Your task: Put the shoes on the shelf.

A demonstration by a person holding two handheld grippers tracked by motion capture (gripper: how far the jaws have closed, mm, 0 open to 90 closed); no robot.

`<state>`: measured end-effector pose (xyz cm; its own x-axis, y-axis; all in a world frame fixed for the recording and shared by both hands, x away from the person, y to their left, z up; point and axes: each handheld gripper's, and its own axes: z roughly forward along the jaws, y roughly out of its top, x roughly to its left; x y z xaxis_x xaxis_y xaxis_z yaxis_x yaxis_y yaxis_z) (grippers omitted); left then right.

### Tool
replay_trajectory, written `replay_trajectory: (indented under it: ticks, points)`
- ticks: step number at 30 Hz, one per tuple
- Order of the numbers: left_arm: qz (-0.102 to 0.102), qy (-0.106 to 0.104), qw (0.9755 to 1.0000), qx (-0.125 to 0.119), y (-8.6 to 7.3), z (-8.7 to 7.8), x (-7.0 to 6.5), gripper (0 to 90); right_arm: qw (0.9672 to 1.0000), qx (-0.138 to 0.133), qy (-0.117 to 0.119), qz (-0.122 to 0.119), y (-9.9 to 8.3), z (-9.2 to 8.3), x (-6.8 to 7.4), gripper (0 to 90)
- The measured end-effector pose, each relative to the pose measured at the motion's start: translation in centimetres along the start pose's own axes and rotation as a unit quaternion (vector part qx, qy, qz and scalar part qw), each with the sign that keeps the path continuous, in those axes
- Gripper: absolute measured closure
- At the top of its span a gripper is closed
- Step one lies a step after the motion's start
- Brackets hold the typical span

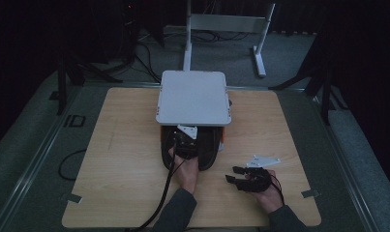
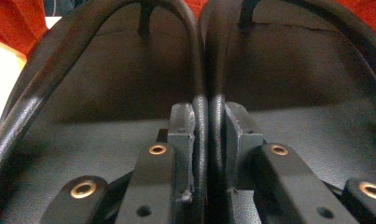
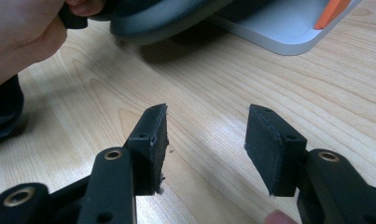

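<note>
**Pair of black shoes pinched at adjoining rims by left tongs; right tongs idle**

A pair of black shoes (image 1: 208, 151) is seen side by side at the middle of the bench (image 1: 125, 159), partly tucked under the near edge of a grey box lid (image 1: 193, 96) that sits toward the far edge. An orange part (image 3: 332, 11) is visible at the grey base in the right gripper view.

The left tongs (image 1: 182, 140) are held over the shoes by the left hand (image 1: 187, 170). In the left gripper view the two inner rims (image 2: 205, 116) of the shoes are pressed together between the pads (image 2: 182, 122), so the left tongs are clamped on the pair where the openings meet. Dark insoles are seen on either side.

The right tongs (image 1: 236, 175) are held by the right hand (image 1: 267, 191) near the bench's near right corner, well apart from the shoes. Their jaws stand apart with bare wood between them; nothing is gripped. A black cable (image 1: 163, 193) trails from the left tongs off the near edge.
</note>
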<state>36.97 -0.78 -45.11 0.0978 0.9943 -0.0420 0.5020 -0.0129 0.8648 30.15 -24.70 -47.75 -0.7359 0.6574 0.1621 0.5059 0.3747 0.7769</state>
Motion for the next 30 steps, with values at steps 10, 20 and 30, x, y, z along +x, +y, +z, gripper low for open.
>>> replay_trajectory:
  ticks: [10,20,30]
  points:
    - [-0.013,0.007,0.9999,-0.006,0.8,0.8,-0.3,74.6,1.0000,0.002,0.003,0.000,0.0,0.1,0.0,48.3]
    - [-0.011,0.013,0.9998,-0.007,1.1,1.5,-0.4,74.5,1.0000,0.003,0.002,-0.001,0.0,0.2,0.0,48.3]
    - [-0.012,0.013,0.9997,-0.016,1.7,2.2,-0.3,74.1,1.0000,0.004,0.003,0.000,0.0,0.2,0.0,48.3]
